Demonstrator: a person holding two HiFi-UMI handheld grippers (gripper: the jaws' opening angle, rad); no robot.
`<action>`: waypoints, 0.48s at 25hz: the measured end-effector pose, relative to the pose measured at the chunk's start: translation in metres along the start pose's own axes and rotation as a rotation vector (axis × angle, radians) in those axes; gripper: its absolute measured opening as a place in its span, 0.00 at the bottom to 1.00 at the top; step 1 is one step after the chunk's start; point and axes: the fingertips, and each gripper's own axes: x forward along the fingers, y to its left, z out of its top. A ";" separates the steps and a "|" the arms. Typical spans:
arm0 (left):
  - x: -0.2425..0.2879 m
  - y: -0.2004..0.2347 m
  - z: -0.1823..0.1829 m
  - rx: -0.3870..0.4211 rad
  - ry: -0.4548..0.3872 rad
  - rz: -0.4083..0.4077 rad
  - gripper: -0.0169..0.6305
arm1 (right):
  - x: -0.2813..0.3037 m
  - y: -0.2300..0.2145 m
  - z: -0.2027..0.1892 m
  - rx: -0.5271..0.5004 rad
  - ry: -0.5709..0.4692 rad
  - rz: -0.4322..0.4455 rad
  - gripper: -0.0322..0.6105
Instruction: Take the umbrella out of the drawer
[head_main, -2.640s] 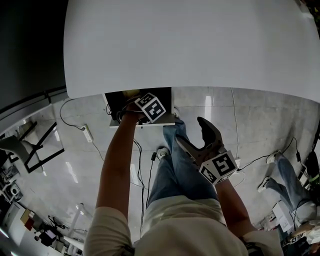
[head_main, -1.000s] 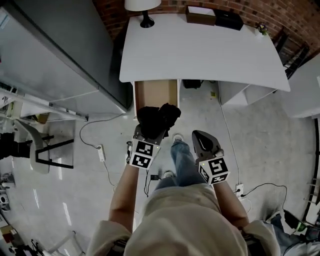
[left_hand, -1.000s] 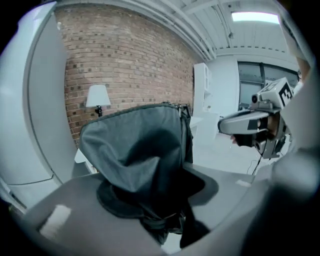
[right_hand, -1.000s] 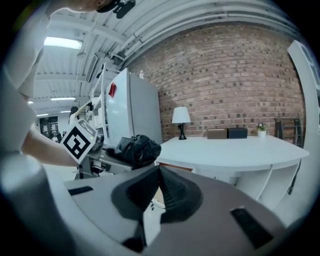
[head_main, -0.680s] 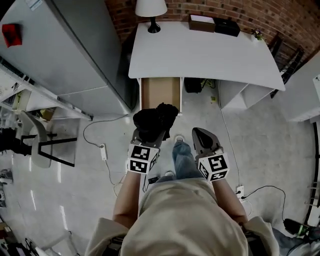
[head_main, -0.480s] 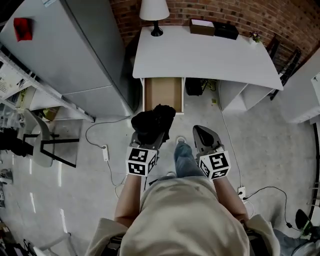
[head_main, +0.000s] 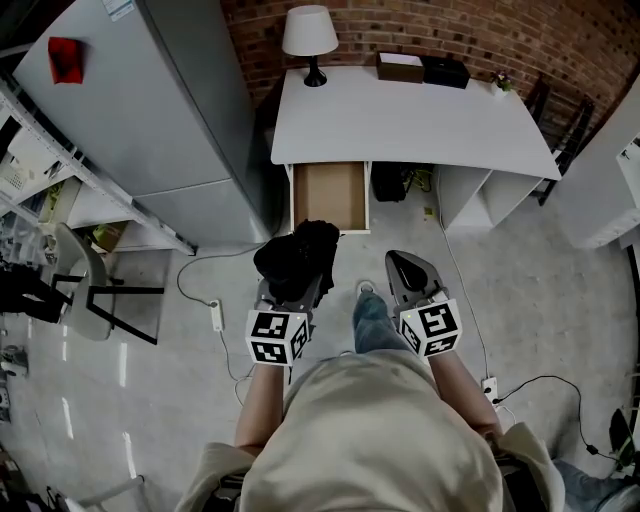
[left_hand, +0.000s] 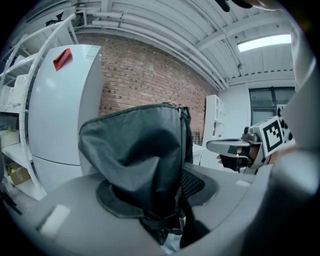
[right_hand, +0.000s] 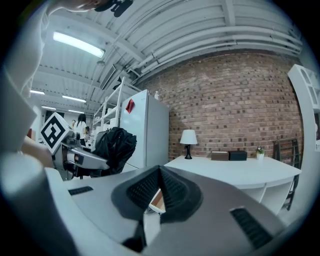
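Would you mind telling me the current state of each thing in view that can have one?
Drawer: pulled open, inside bare.
Left gripper: jaws closed on the umbrella.
Umbrella: folded, out of the drawer, held above the floor.
Right gripper: jaws shut, nothing between them.
Lamp: upright on the desk.
Fridge: door closed.

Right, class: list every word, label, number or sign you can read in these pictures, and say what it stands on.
No text here can be read.
Marker cube on the left gripper: black-and-white square pattern, no letters.
Marker cube on the right gripper: the same.
Red tag on the fridge: too small to read.
Sheets on the shelving: too small to read.
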 end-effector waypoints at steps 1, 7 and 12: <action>-0.001 -0.001 0.001 0.003 -0.005 0.001 0.36 | -0.001 0.000 0.000 -0.003 -0.002 -0.003 0.05; -0.005 -0.001 0.002 -0.001 -0.017 0.002 0.36 | -0.006 0.001 -0.003 -0.025 0.002 -0.025 0.05; -0.004 -0.001 0.007 -0.007 -0.021 -0.004 0.36 | -0.005 0.002 -0.001 -0.027 0.013 -0.026 0.05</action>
